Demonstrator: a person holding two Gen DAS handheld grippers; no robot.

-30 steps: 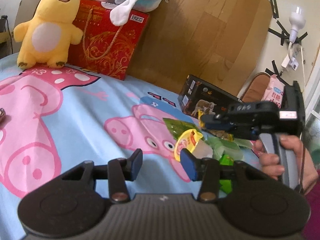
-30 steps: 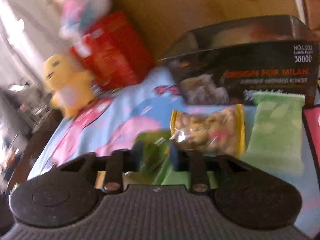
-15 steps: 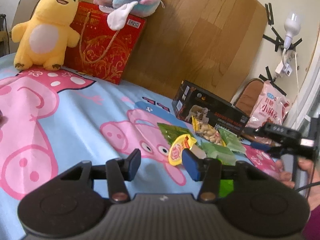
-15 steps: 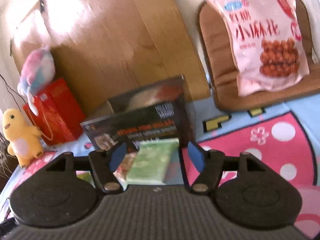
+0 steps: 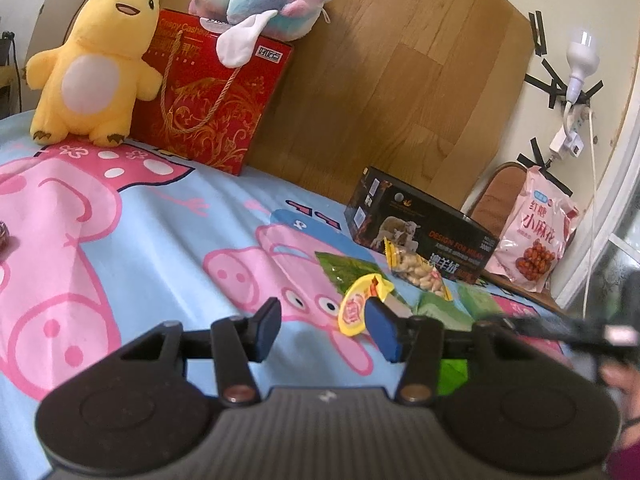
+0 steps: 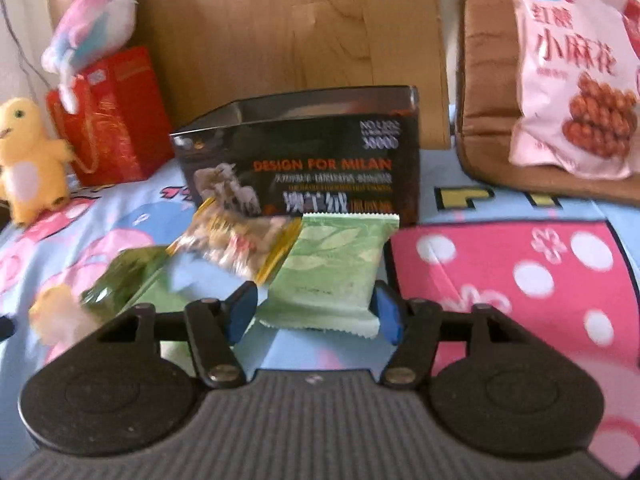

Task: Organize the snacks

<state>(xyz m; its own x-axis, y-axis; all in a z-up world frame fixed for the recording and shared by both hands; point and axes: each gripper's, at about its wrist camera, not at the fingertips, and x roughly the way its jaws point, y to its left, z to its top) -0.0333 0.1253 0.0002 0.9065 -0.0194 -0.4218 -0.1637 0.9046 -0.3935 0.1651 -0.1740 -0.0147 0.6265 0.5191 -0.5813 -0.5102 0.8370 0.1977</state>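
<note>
A pig-print blue bedsheet (image 5: 160, 216) covered the bed, with a black open-topped box (image 6: 304, 160) near the wooden headboard (image 5: 380, 80) and a pink snack bag (image 6: 576, 72) on a brown cushion to its right. Loose snacks lay just in front of the box — a pale green packet (image 6: 332, 272), a yellow-edged nut packet (image 6: 240, 244), a darker green packet (image 5: 346, 270). The right gripper (image 6: 316, 312) had just been narrowing its jaws, still apart around the pale green packet's near end without clearly pressing it, and the left gripper (image 5: 324, 330) hung parted and empty over the sheet.

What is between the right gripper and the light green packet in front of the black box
Nothing visible. The right gripper stands open, its jaws just closing a little, with the light green packet directly ahead. The peanut packet overlaps only its left edge.
</note>
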